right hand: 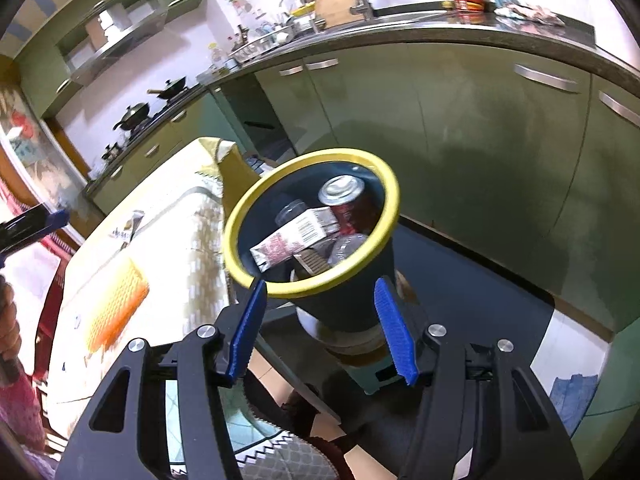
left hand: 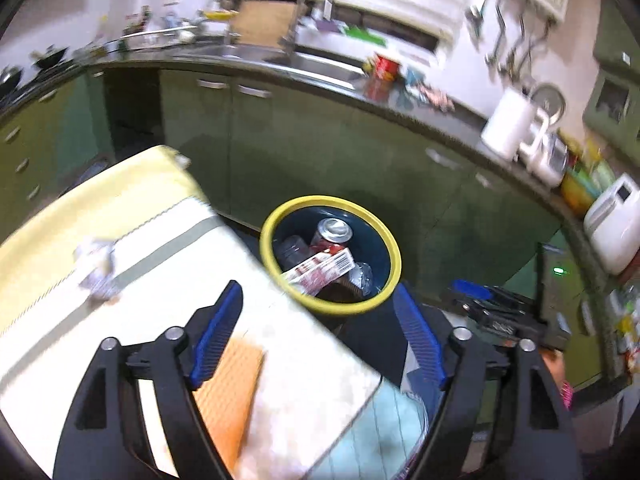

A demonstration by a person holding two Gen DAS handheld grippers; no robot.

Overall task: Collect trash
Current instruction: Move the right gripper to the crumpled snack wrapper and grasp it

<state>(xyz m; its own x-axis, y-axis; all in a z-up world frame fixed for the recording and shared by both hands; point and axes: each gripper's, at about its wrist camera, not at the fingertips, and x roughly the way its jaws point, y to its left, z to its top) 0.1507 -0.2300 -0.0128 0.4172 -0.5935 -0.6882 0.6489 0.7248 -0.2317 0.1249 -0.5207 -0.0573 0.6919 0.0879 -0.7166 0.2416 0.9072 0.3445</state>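
The left tongs point(left hand: 318, 304) stand wide apart and hold nothing; they hang over the near edge of the tabletop point(left hand: 168, 248), which is covered with a yellow and white cloth. The right tongs point(right hand: 320, 304) are likewise spread wide and empty, poised above the side of the trash bin point(right hand: 344, 304).

The bin — dark blue with a yellow rim point(left hand: 390, 240) — stands just beside the tabletop, in front of green cabinets point(right hand: 460, 140). Inside lie a drink can point(right hand: 344, 192), a printed carton point(right hand: 296, 236) and clear plastic items.

One crumpled wrapper point(left hand: 96, 272) lies on the tabletop, well apart from the bin — blurred, possibly foil or paper. An orange patch point(right hand: 116, 304) marks the cloth nearby.
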